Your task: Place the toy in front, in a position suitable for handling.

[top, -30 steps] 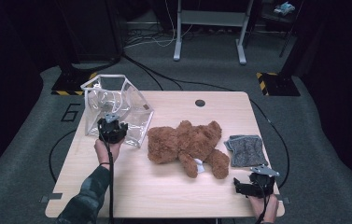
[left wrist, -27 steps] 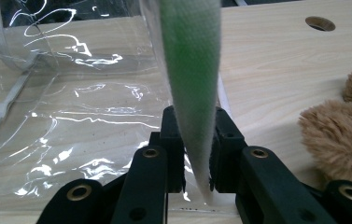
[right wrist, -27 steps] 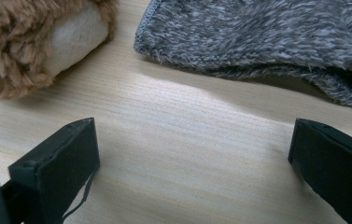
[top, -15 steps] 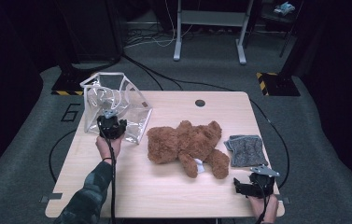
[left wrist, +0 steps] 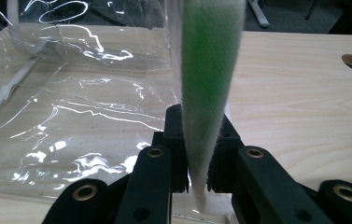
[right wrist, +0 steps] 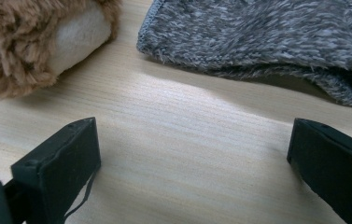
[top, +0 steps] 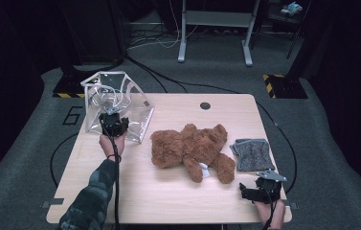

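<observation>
A clear plastic bag [top: 116, 98] stands at the table's far left corner. My left gripper [top: 114, 122] is shut on the bag's white and green edge strip [left wrist: 208, 70], which rises between the jaws; the clear bag wall [left wrist: 71, 116] lies to their left. A brown teddy bear [top: 192, 148] lies in the middle of the table. To its right rests a folded grey knit cloth [top: 252, 154]. My right gripper [top: 252, 194] sits low at the near right corner, open on bare wood [right wrist: 192, 158], with the grey cloth [right wrist: 267, 32] and the bear's foot [right wrist: 38, 42] just ahead.
The wooden table [top: 168, 196] has a round cable hole [top: 205, 105] near its far edge. Beyond the table are grey carpet, loose cables and a white desk frame [top: 216, 28]. Bare wood spans the near side between my two hands.
My left gripper has moved a little toward the far edge of the table, still pinching the bag's edge, and the bag has shifted with it. The right gripper has stayed put.
</observation>
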A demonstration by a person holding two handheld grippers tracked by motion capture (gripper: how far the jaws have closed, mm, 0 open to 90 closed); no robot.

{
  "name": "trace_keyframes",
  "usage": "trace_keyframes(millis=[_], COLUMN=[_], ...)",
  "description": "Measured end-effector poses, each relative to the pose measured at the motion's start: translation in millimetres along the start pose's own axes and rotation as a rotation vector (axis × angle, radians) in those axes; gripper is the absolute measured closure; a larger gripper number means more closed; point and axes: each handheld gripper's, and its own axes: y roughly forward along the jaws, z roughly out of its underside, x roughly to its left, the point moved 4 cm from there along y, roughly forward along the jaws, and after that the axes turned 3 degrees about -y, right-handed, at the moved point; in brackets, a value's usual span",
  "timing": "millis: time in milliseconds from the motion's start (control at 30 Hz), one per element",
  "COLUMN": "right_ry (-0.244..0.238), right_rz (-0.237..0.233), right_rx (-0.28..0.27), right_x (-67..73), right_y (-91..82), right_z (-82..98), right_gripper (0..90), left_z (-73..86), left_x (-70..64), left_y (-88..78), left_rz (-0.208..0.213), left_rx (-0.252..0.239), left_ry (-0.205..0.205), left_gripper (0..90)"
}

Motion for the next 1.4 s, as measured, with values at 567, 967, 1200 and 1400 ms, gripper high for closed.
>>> trace_keyframes(millis=[567, 967, 1200, 1400], right_ry=[-0.008, -0.008, -0.007, -0.008], right_rz=[-0.004, -0.004, -0.005, -0.005], right_rx=[-0.002, -0.002, 0.001, -0.003], right_x=[0.0, 0.2, 0.4, 0.4], right_y=[0.0, 0.2, 0.0, 0.0], right_z=[0.0, -0.1, -0.1, -0.1], right_gripper=[1.8, 1.9, 2.0, 2.1], left_z=[36.8, 50.0, 45.7, 41.3], left_x=[-4.1, -14.1, -15.7, -16.4], left_y=[-2.6, 18.7, 29.1, 36.9], left_rz=[0.047, 0.099, 0.111, 0.104], left_rx=[0.097, 0.131, 0.136, 0.127], left_ry=[0.032, 0.014, 0.009, 0.044], left_gripper=[41.5, 68.4, 73.0, 72.6])
